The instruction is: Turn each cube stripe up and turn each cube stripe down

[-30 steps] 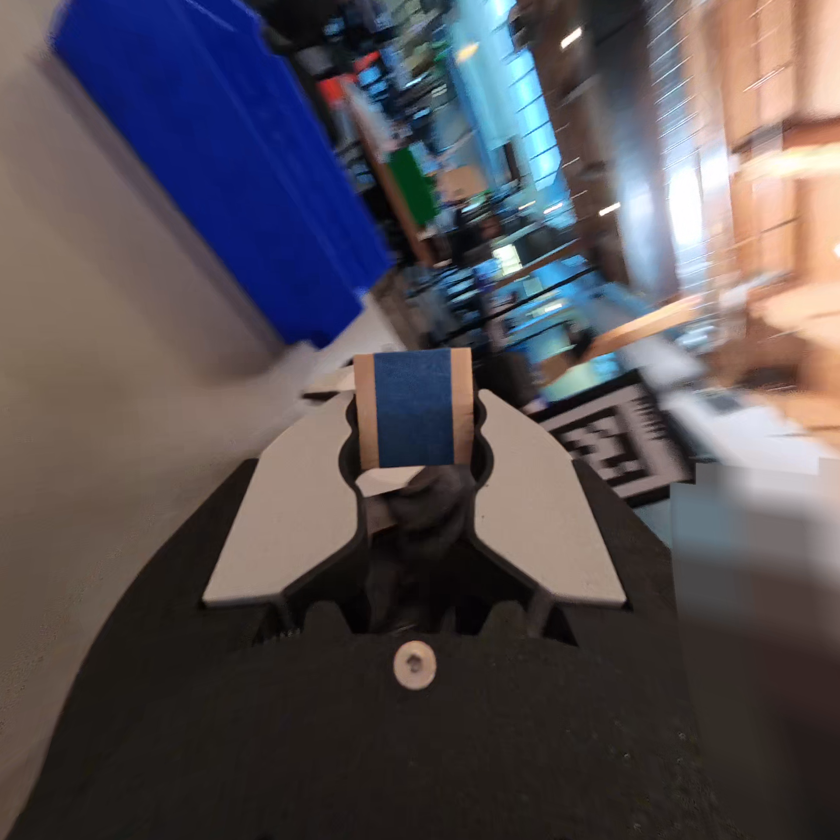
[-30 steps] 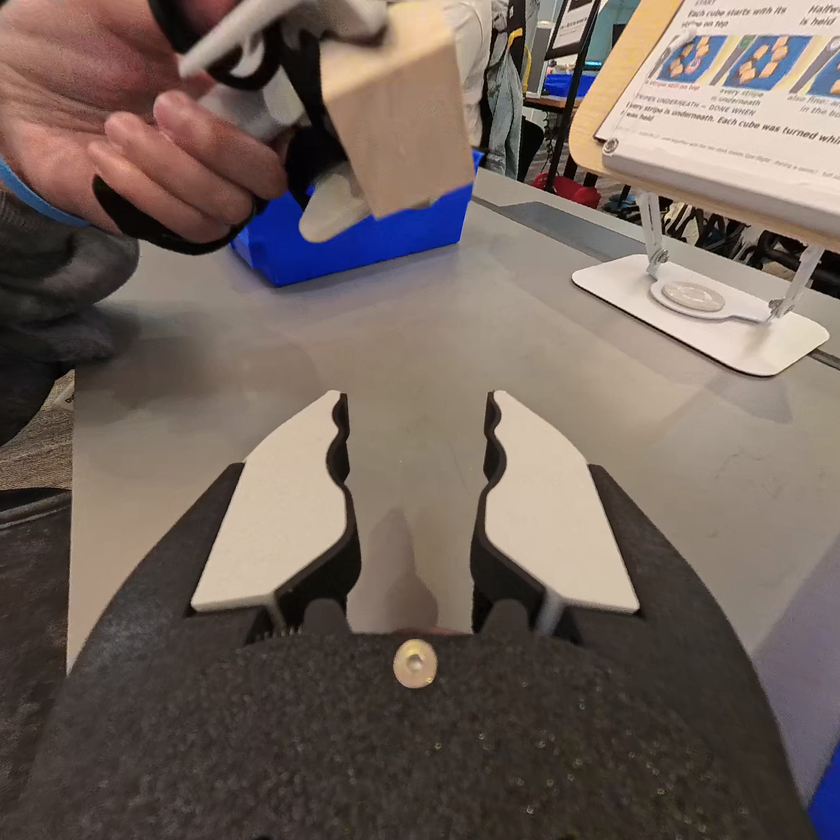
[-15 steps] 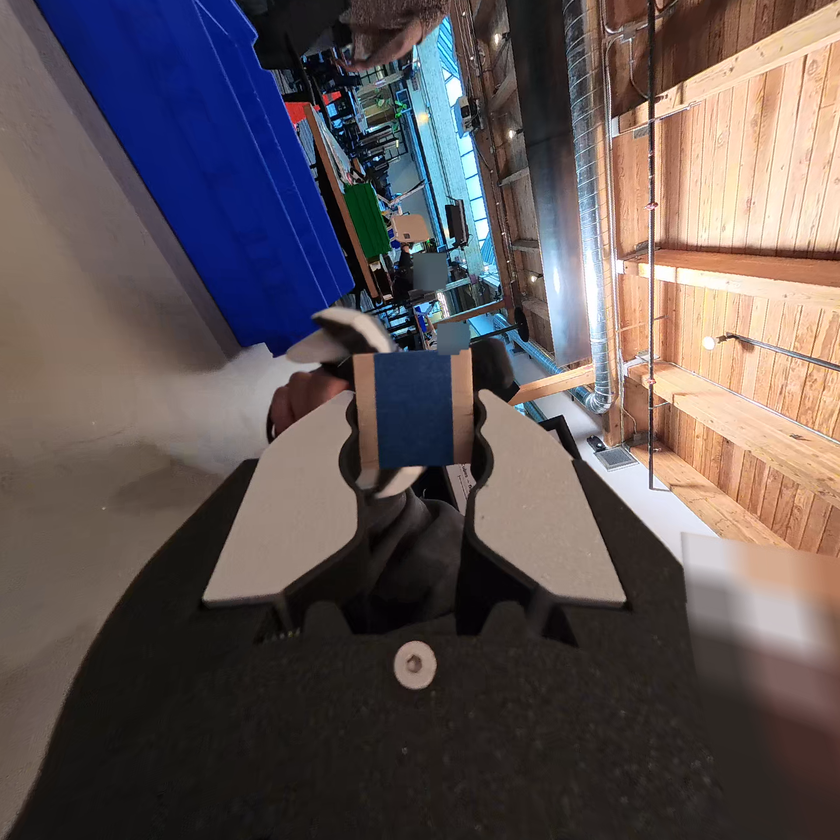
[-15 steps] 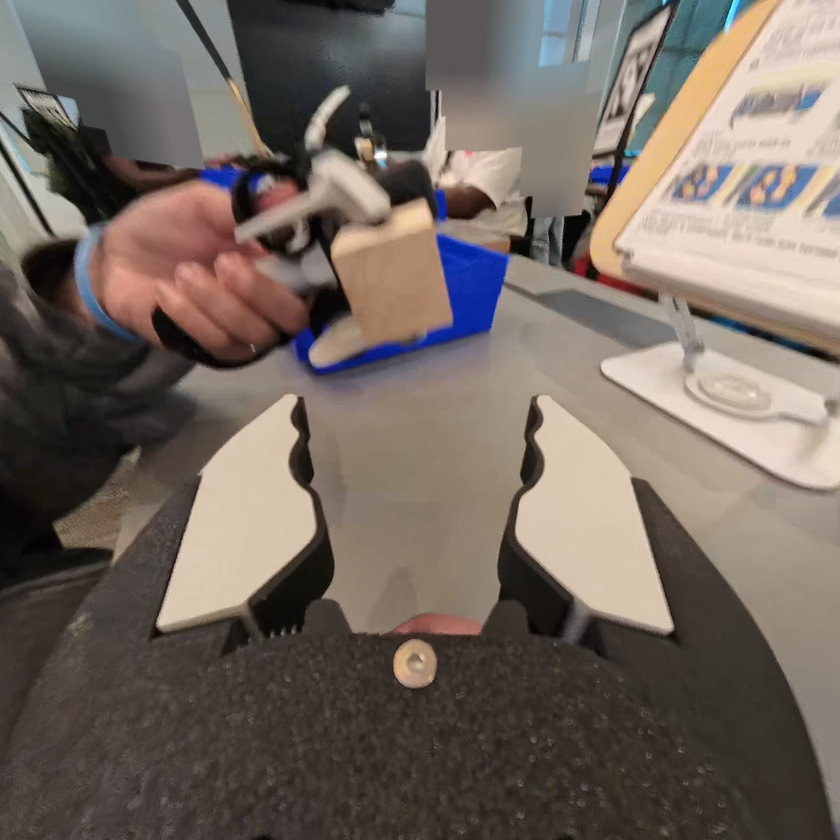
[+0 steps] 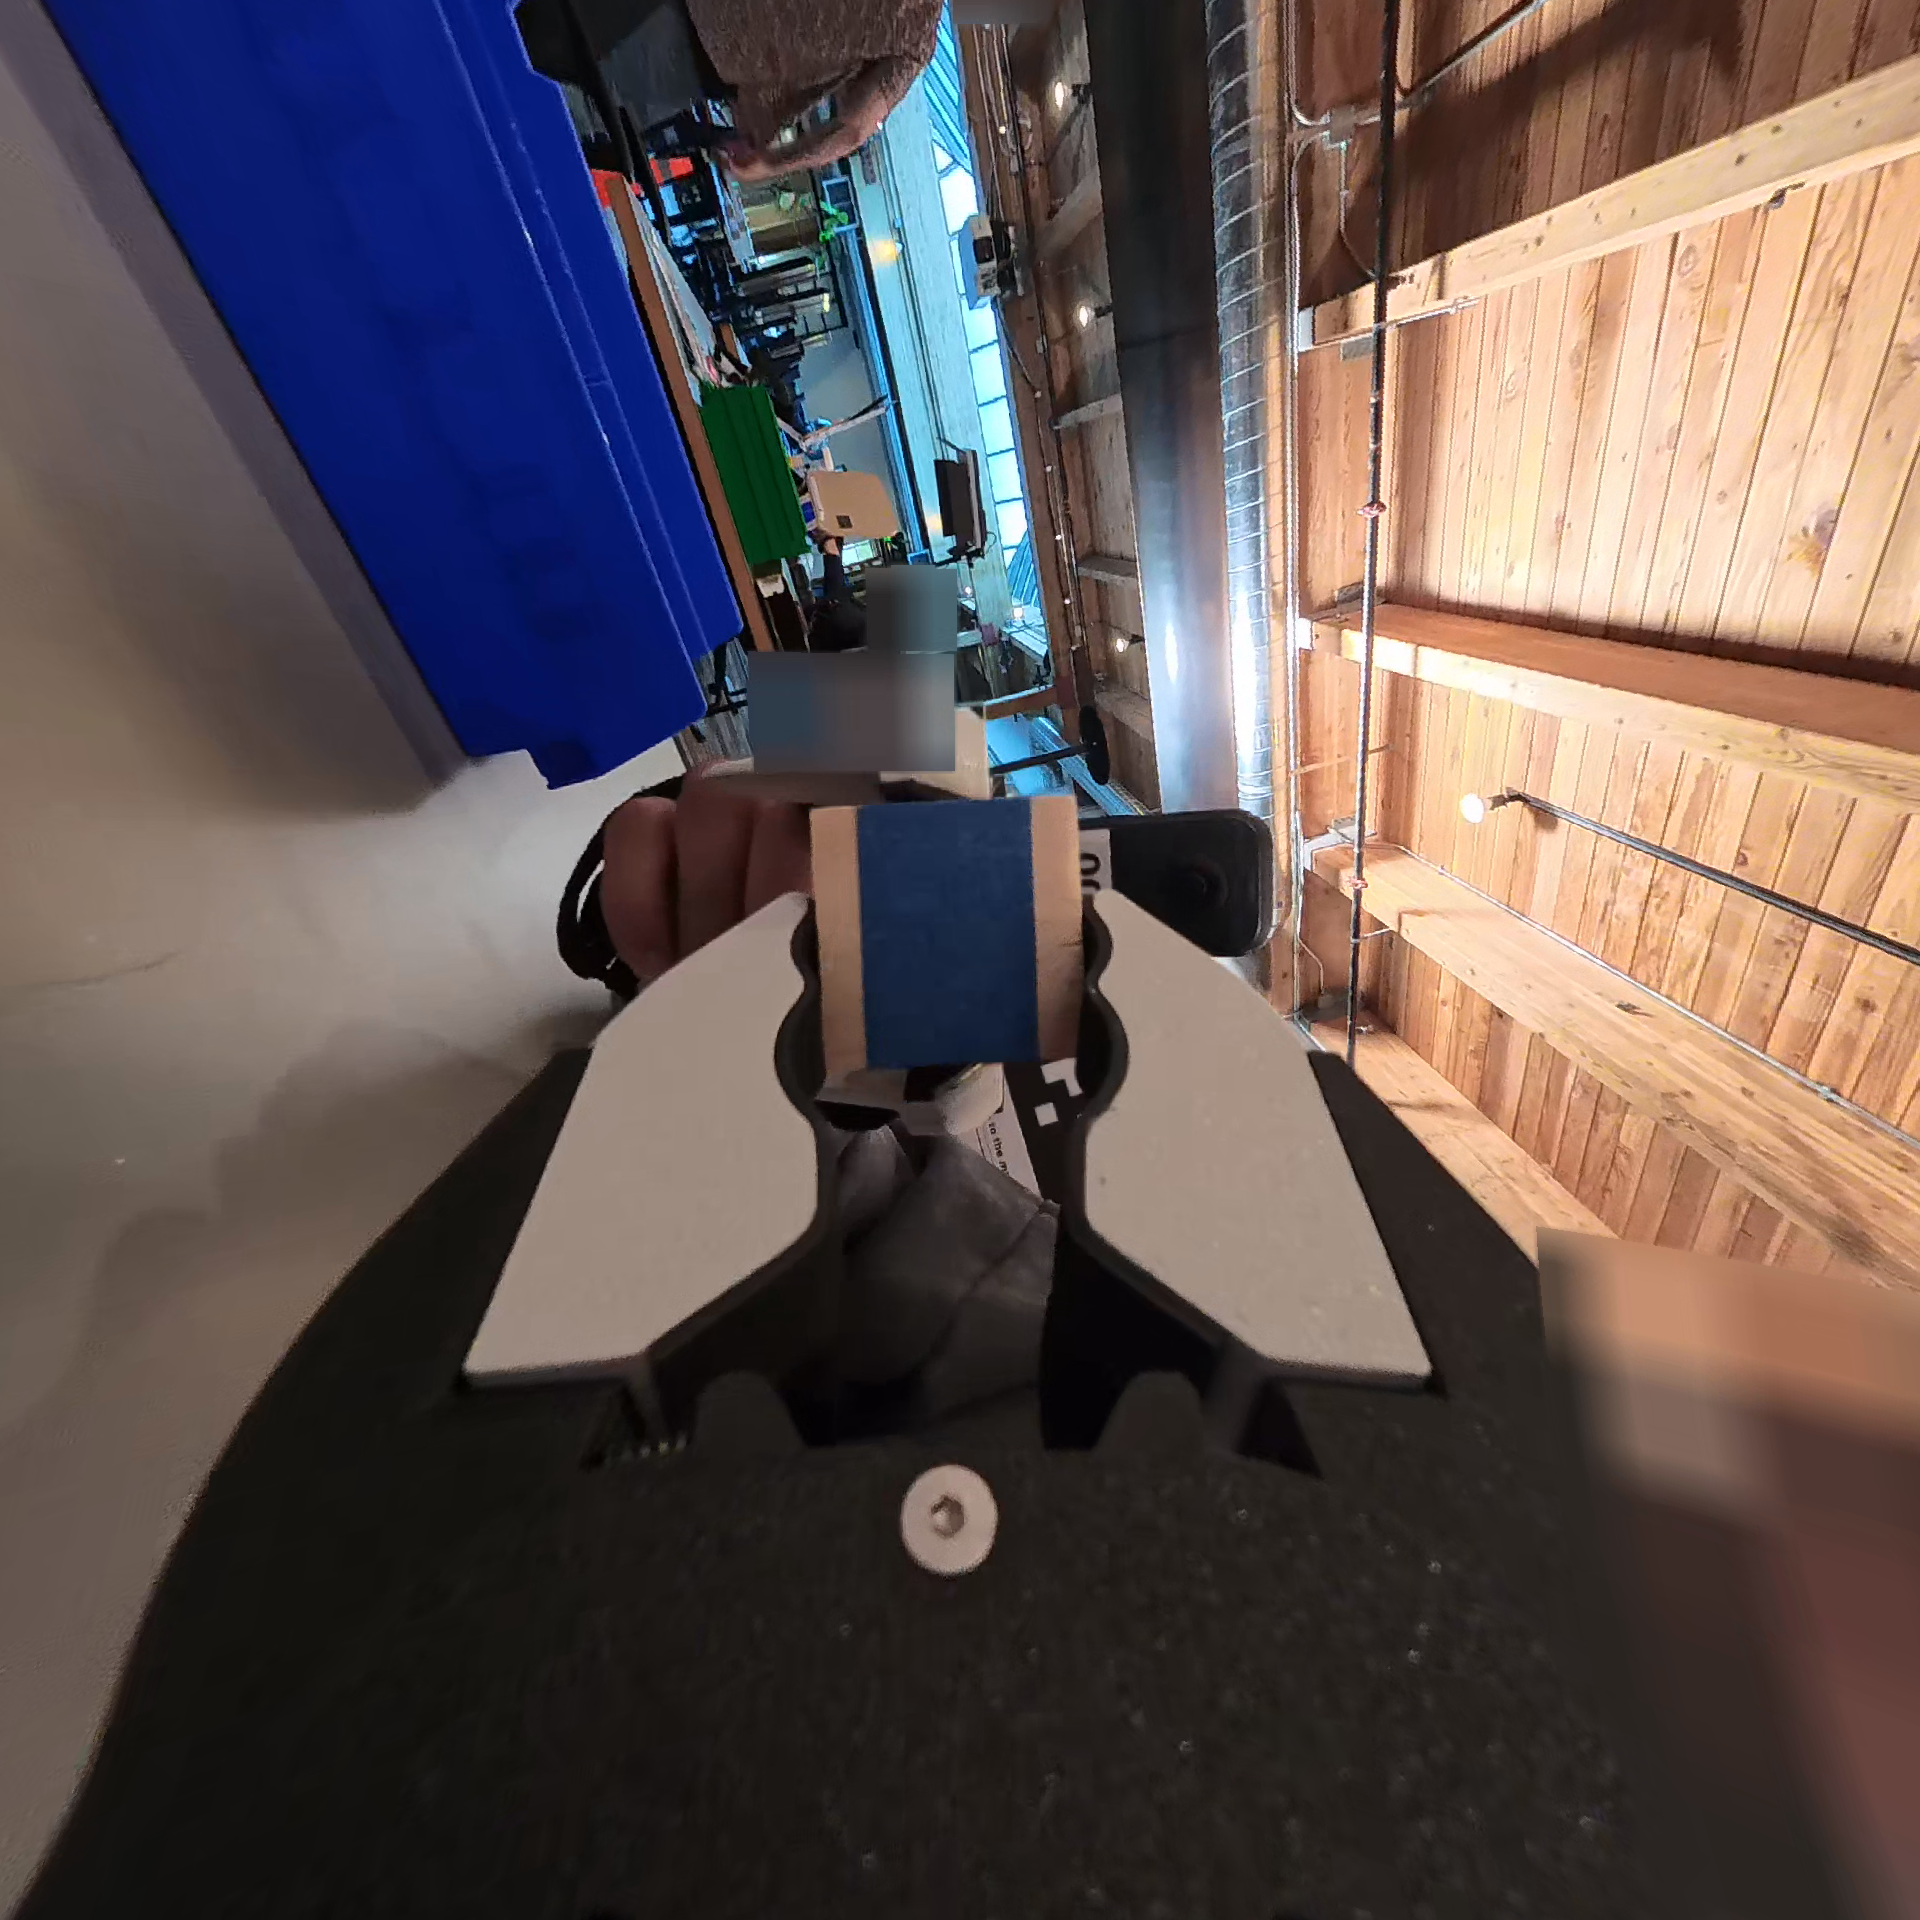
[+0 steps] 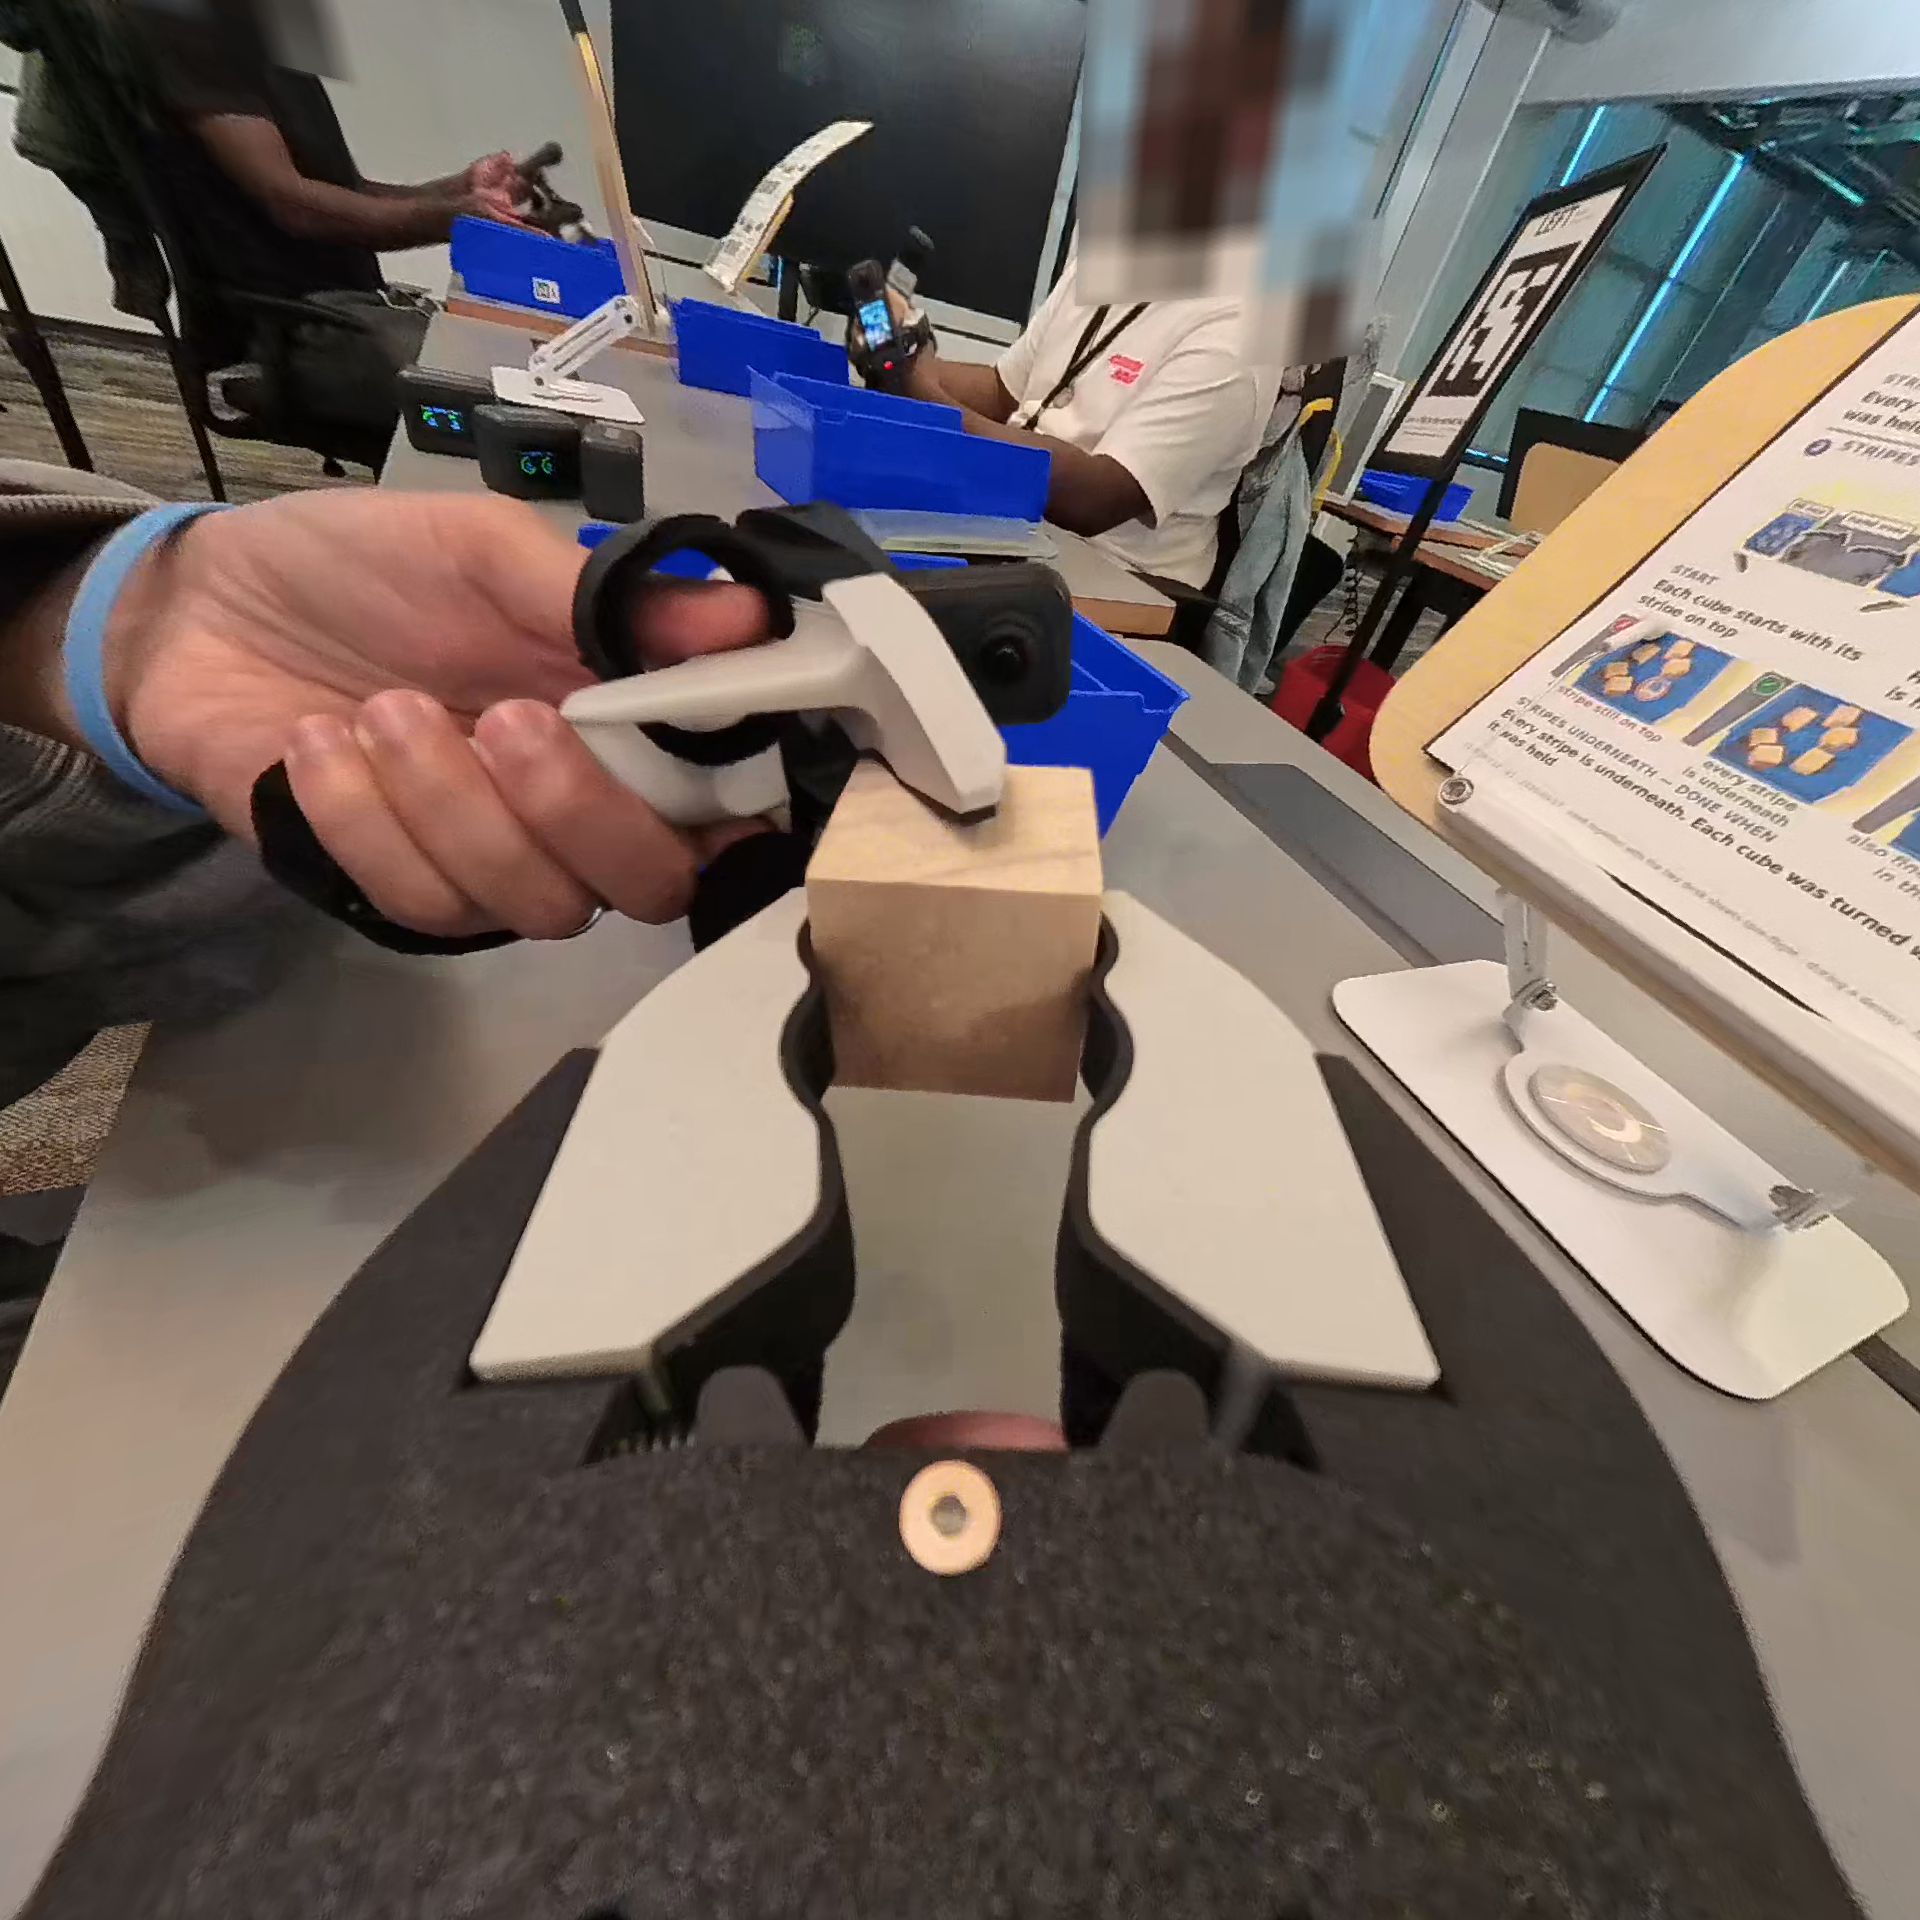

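Observation:
A wooden cube is held in the air over the grey table by both grippers. My left gripper, rolled on its side, is shut on the cube, whose blue stripe faces its camera. In the right wrist view its upper finger presses on the cube's top, and the face toward me is plain wood. My right gripper is shut on the cube's left and right sides. A hand holds the left gripper.
A blue bin stands on the table behind the cube and also shows in the left wrist view. An instruction board on a white stand is at the right. People sit at other tables farther back.
My right gripper has gone from wide open to closed on the cube's sides. My left gripper has brought the cube down between the right fingers and still holds it.

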{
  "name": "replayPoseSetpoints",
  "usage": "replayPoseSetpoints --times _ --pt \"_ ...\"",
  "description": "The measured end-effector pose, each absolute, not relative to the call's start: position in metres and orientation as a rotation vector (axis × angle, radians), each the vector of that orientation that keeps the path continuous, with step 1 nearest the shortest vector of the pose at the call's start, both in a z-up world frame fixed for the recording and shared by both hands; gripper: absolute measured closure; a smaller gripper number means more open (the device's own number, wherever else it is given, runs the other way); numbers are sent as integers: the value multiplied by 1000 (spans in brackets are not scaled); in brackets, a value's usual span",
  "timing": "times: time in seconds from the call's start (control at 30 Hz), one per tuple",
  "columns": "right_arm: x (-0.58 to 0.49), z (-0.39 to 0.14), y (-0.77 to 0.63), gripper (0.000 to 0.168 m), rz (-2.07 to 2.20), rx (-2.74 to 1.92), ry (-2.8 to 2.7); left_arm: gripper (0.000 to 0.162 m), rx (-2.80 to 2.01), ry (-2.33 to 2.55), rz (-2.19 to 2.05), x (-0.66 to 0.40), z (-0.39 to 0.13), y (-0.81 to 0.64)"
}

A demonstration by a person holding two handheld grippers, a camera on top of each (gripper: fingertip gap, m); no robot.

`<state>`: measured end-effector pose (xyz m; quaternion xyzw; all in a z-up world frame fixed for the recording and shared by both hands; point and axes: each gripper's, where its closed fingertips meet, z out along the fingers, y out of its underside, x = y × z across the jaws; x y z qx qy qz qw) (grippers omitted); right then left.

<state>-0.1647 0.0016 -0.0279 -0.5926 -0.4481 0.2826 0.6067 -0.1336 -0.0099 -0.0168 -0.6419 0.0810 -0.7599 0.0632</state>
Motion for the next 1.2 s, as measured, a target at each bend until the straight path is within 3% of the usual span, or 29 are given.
replayPoseSetpoints --times 0.2,0.3,0.43,0.7,0.83,0.97,1.2 --pt "-163 -26 -2 123 655 -1358 -1034 117 -1942 337 -2265 -133 -14 -15" --pt "-158 -14 -6 123 693 -1344 -1018 98 -1824 448 -2254 -141 6 -19" --pt "-136 10 -7 123 695 -1349 -973 89 -1810 497 -1989 -163 5 -8" --pt "-36 83 17 123 543 -1494 -674 93 -1904 604 -1588 -147 -45 -17" --pt "35 99 41 123 394 -1704 -443 94 -1940 691 -1588 -134 -55 -25" --pt "99 61 78 123 316 -1970 -188 96 -1957 684 -1623 -132 -59 -27" --pt "133 -102 126 123 332 -2621 31 97 -1963 704 -1631 -133 -55 -27"
